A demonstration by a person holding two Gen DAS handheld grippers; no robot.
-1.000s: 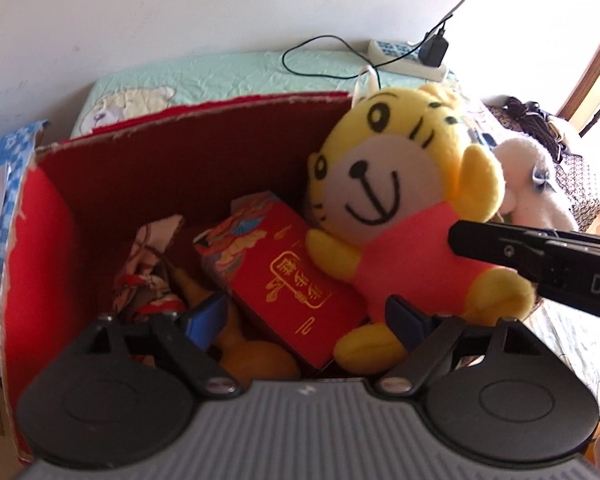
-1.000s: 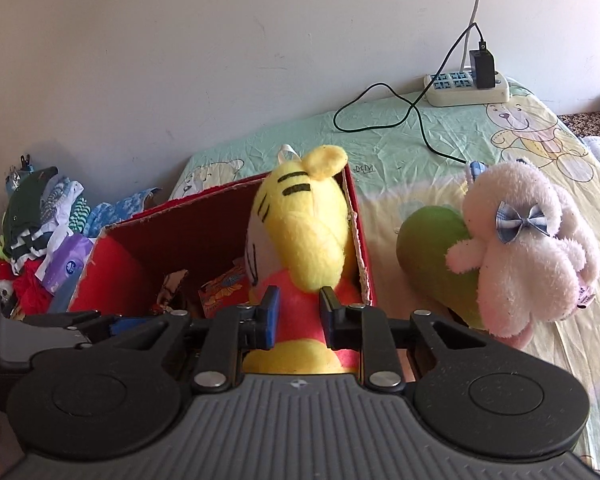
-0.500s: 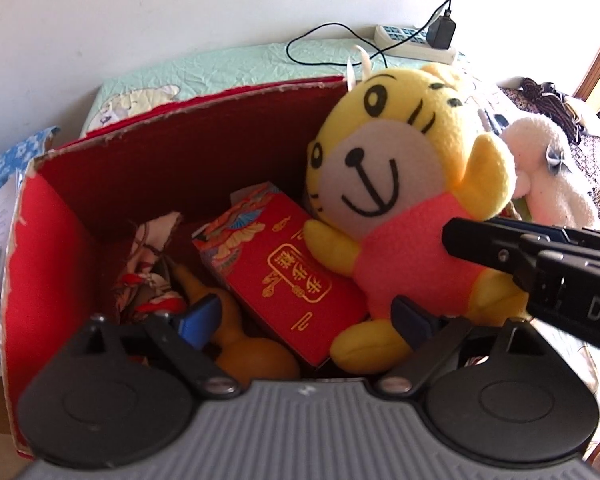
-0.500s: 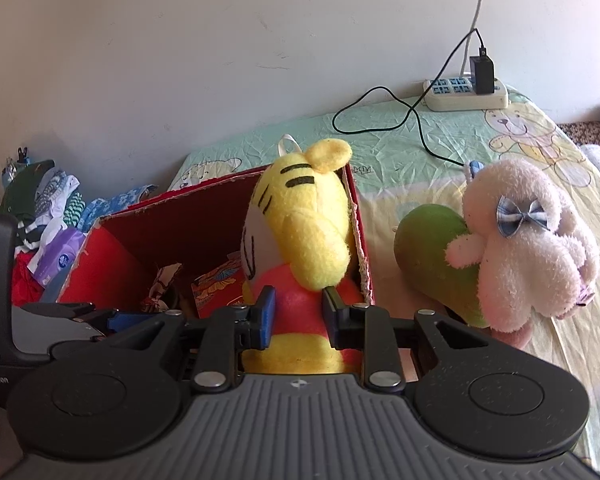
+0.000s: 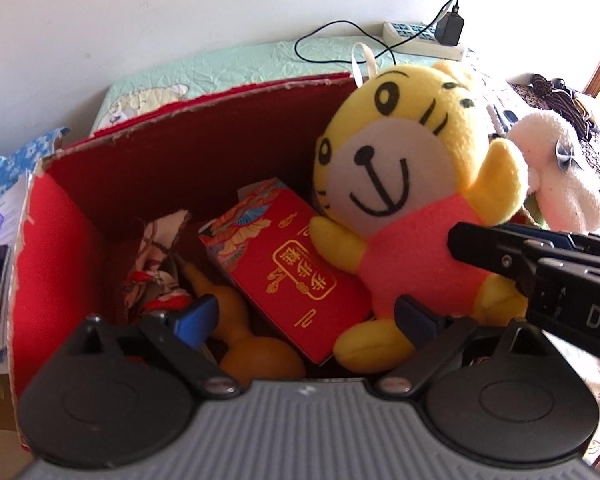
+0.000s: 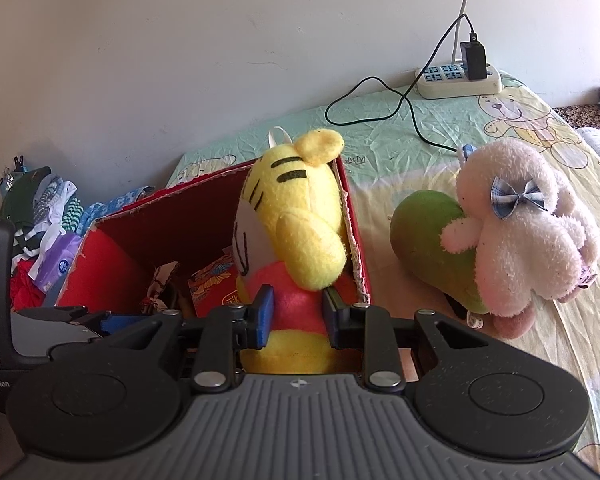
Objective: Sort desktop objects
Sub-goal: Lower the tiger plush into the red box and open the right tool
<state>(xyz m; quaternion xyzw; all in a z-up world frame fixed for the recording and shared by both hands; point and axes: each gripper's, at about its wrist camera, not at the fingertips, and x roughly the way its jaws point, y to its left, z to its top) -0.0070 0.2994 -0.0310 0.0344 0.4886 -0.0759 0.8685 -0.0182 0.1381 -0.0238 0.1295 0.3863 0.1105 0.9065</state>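
1. The yellow plush tiger in a pink shirt [image 6: 296, 240] sits upright in the right end of the red cardboard box [image 5: 60, 248], its back against the box wall.
2. The right gripper [image 6: 296, 314] has its jaws set narrowly on the tiger's pink waist. They have just eased apart a little, and the blue pads [image 6: 265, 316] still look to be pressing the fabric.
3. The left gripper [image 5: 304, 314] has its jaws spread wide, just opened further, and holds nothing. A red gift box with gold lettering [image 5: 300, 276] and an orange gourd-shaped toy [image 5: 256, 352] lie between and beyond its fingers.
4. The tiger is probably light, soft and squashy. It should yield under the pads, so the firm torso is a better hold than a limb or ear.
5. Right of the right jaws, on the bed's teddy-print sheet [image 6: 440, 136], a pink fluffy plush with a blue bow [image 6: 524, 232] leans on a green mango-like fruit [image 6: 432, 236].
6. A patterned cloth [image 5: 156, 260] fills the box floor left of the gift box, leaving little free room.
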